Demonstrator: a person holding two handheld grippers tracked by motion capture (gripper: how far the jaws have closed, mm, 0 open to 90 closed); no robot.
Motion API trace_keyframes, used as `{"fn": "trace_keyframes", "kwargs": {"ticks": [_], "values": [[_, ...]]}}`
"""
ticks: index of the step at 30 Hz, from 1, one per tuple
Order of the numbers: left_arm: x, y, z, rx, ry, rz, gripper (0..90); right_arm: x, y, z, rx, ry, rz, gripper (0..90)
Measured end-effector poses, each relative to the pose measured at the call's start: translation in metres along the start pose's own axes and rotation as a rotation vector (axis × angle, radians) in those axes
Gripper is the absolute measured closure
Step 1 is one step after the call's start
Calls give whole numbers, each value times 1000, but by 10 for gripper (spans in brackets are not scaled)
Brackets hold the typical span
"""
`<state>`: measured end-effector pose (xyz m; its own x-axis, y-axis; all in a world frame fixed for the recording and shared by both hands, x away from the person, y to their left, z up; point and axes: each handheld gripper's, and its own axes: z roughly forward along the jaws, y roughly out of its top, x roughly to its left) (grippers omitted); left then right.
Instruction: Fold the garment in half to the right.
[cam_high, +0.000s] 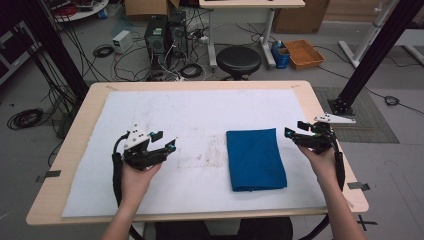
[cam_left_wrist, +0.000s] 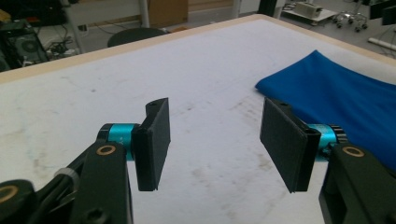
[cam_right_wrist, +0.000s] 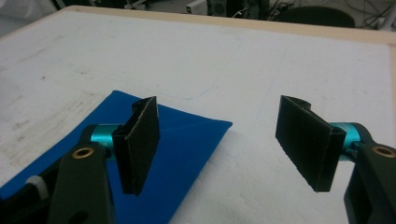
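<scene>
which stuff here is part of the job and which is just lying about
Part of the job:
blue cloth, folded on the white mat
left hand-held gripper, open
right hand-held gripper, open

Just lying about:
black stool
orange tray on the floor
computer towers
loose cables

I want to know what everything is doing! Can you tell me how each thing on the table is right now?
Blue cloth: folded into a flat rectangle, lying on the white mat, not held.
Left tool: open, holding nothing, left of the cloth.
Right tool: open, holding nothing, by the cloth's right far corner.
White mat: spread flat, stained.
</scene>
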<state>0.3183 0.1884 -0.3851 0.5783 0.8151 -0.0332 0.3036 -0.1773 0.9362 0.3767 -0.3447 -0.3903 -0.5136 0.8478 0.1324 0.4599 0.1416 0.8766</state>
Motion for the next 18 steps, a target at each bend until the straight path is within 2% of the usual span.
{"fn": "trace_keyframes", "kwargs": {"ticks": [2, 3, 7, 11, 18], "values": [[5, 0, -2, -5, 24, 13, 429, 0, -2, -2, -2, -35, -36, 318], [8, 0, -3, -9, 23, 9, 429, 0, -3, -3, 0, -36, -41, 336], [11, 0, -6, -16, 16, 9, 429, -4, -4, -5, 3, -13, -7, 326], [12, 1, -6, -17, 11, 12, 429, -7, -7, -5, 1, 4, -24, 314], [12, 1, -4, -17, 5, 7, 429, -8, -7, -3, -4, 52, -24, 301]]}}
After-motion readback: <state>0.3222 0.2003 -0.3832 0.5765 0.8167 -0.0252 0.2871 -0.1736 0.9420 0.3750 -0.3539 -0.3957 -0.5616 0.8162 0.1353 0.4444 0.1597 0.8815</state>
